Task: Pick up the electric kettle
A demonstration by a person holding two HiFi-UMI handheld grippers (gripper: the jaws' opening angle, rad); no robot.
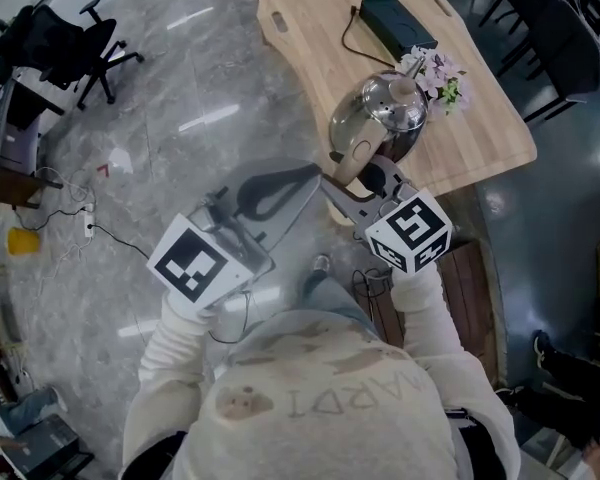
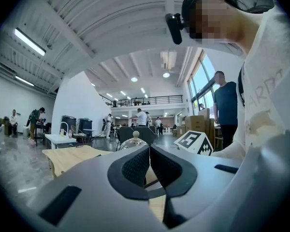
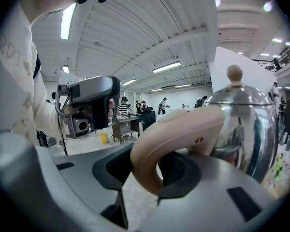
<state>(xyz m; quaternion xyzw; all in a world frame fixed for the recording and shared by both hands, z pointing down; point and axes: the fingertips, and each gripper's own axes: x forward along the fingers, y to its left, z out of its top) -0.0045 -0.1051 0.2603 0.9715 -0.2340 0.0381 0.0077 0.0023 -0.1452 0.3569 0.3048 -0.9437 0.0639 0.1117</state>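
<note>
One bench [image 1: 480, 118] is seen with a steel kettle [image 1: 390, 113] at its near edge. The kettle's beige handle [image 3: 179, 129] is clamped between the right gripper's [image 3: 154, 166] jaws. The left gripper [image 2: 149, 151], closed and empty, is held nearby.

One kettle [image 1: 390, 113], one table [image 1: 310, 18], two grippers [image 1: 302, 175] [image 1: 360, 168]

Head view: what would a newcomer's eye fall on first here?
The shiny steel electric kettle is at the near edge of the light wooden table. The right gripper is closed on its beige handle; the left gripper, shut and empty, is beside it over the grey floor.
</note>
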